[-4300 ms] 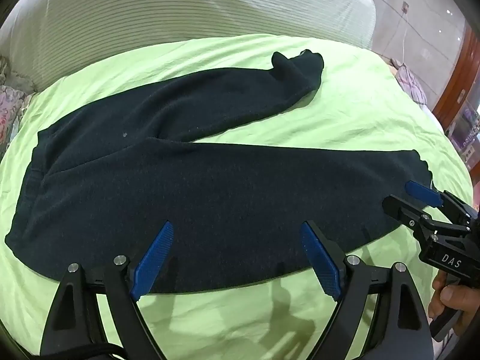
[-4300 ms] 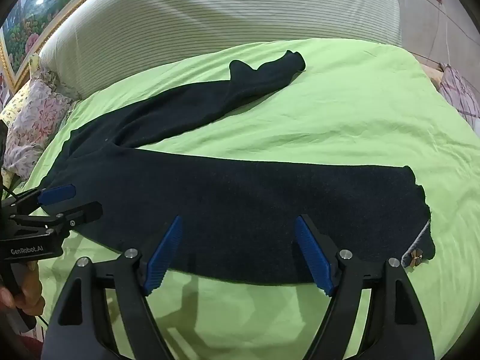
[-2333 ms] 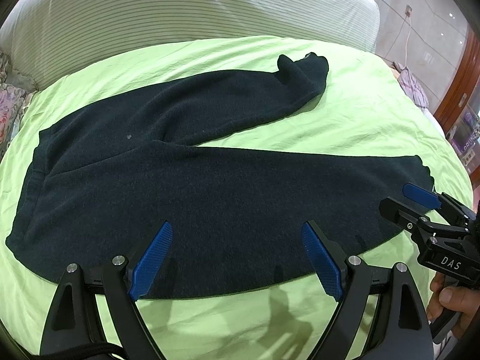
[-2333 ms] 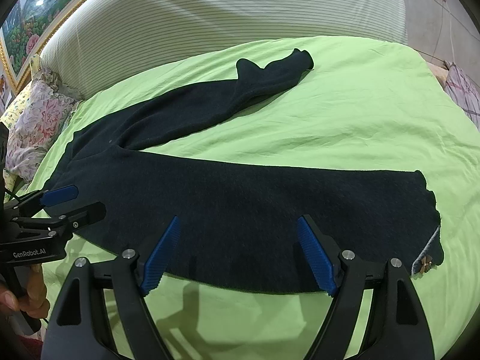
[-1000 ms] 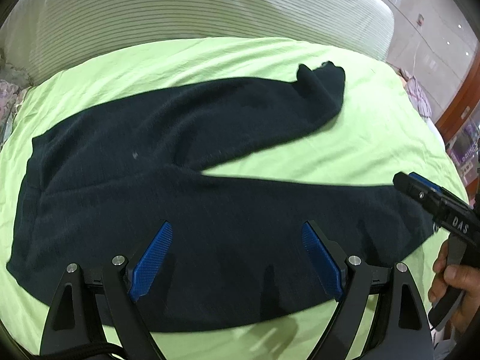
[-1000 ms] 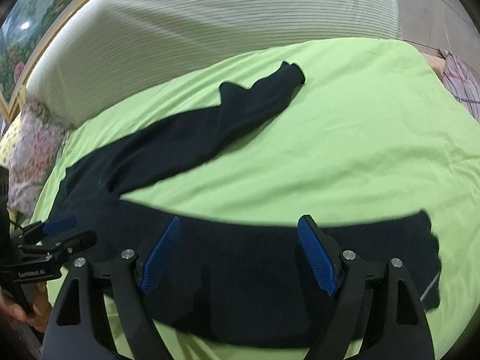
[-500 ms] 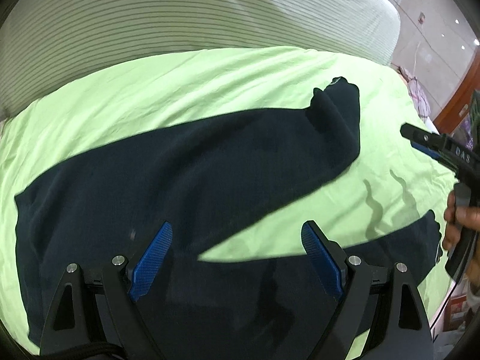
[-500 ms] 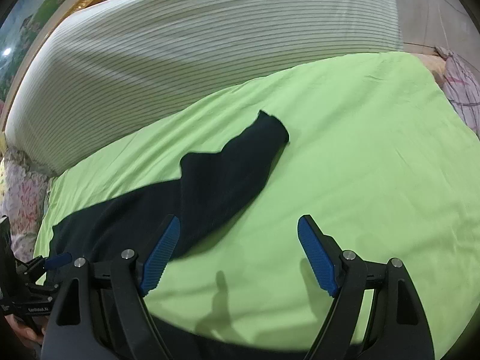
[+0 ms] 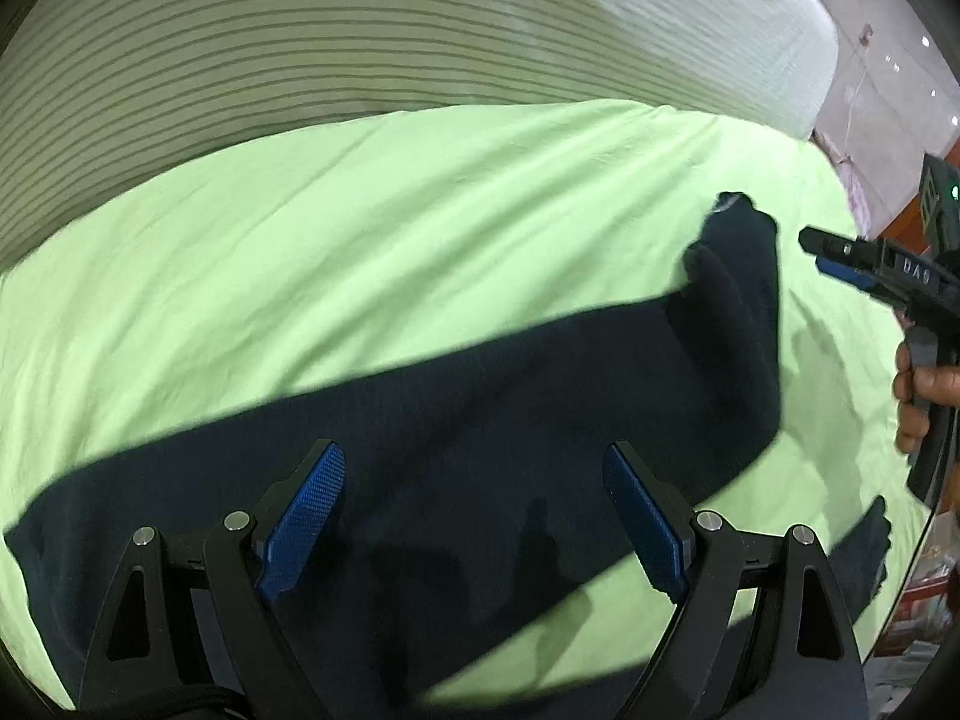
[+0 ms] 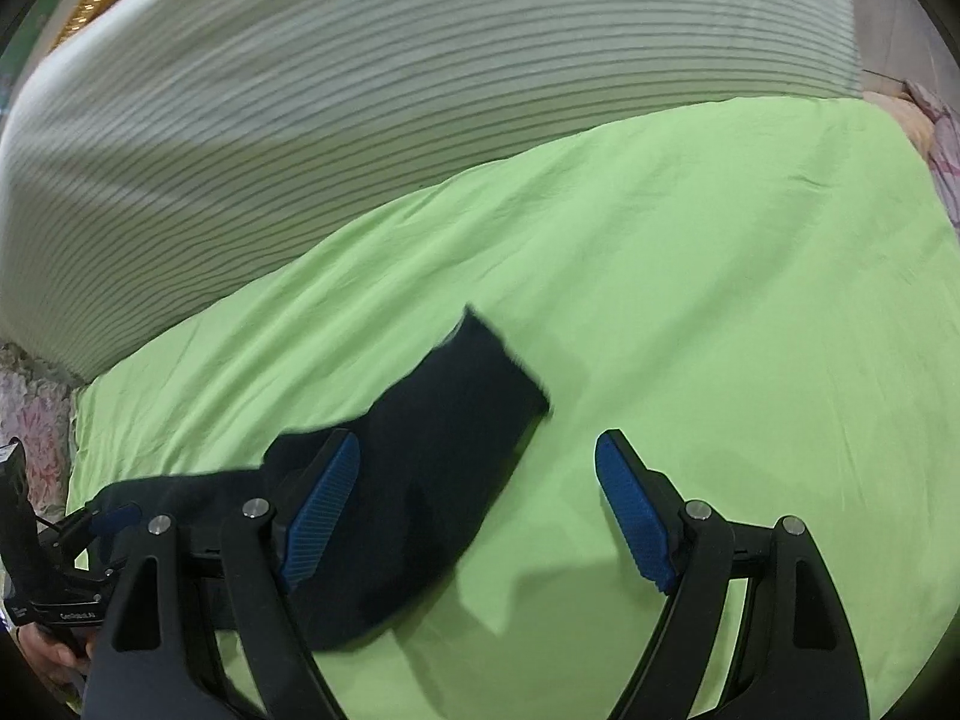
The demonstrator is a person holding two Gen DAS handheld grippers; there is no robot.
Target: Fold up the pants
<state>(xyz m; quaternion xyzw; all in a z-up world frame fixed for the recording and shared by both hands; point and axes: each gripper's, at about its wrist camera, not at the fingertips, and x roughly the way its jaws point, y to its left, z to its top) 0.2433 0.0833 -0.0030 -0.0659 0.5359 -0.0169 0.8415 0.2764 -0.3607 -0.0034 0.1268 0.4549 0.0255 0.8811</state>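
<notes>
**Dark pants spread on a lime-green sheet, both tongs parted above them**

Blue ribbed pads at the bottom of each wrist view, set on black finger arms. Left gripper [image 9: 474,525] spread wide, nothing between the pads, hanging over the dark navy pants [image 9: 480,420]. Right gripper [image 10: 477,513] likewise spread wide and empty, its left pad over dark cloth, its right pad over bare sheet.

Just beyond the left tongs: the broad body of the pants, lying flat on the lime-green bedsheet [image 9: 360,228], one leg running up and to the right and ending in a rumpled cuff [image 9: 735,228]. Lower right in the same view, a second dark leg end [image 9: 864,546] near the bed's edge, a wedge of green between the two legs.

Seen from the right wrist: one leg end [image 10: 480,384] lying slantwise across the sheet, its hem near the middle of the frame, the cloth trailing down and left under the tongs.

At the right edge of the left view, the other tool's black nose, gripped by a hand [image 9: 921,384], level with the rumpled cuff and apart from it. At the lower left of the right view, the left tool's black body, too cramped for more detail.

Farther back: a pale striped bolster [image 9: 360,30] along the head of the bed. Floral fabric [image 10: 36,408] at the far left of the right view.
</notes>
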